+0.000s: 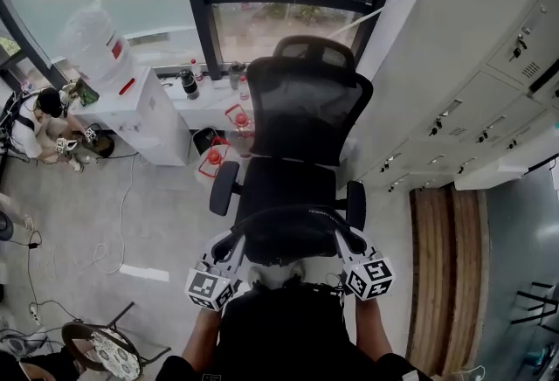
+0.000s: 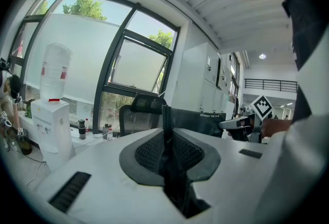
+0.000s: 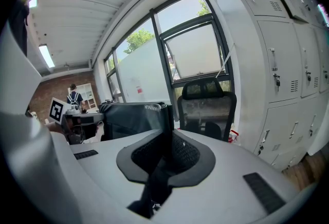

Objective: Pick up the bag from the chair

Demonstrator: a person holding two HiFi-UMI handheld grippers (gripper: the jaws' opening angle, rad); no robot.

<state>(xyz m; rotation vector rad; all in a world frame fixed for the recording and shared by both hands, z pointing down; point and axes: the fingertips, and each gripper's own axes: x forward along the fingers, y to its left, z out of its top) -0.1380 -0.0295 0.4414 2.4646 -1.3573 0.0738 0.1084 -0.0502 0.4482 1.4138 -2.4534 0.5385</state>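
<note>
With the left gripper (image 1: 232, 243) and right gripper (image 1: 342, 239) each clamping tight on the bag's (image 1: 284, 239) thin strap (image 1: 288, 211), it's risking slipping free and dropping onto the chair (image 1: 301, 117).

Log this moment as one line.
left gripper: shut on strap | right gripper: shut on strap | bag: between grippers, at chair | lifted clear: cannot tell

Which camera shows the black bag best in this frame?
The head view: the bag shows from above, at the chair, its strap arching between the left gripper and right gripper. Each gripper view shows only the strap pinched in its jaws and one dark side panel beyond.
</note>
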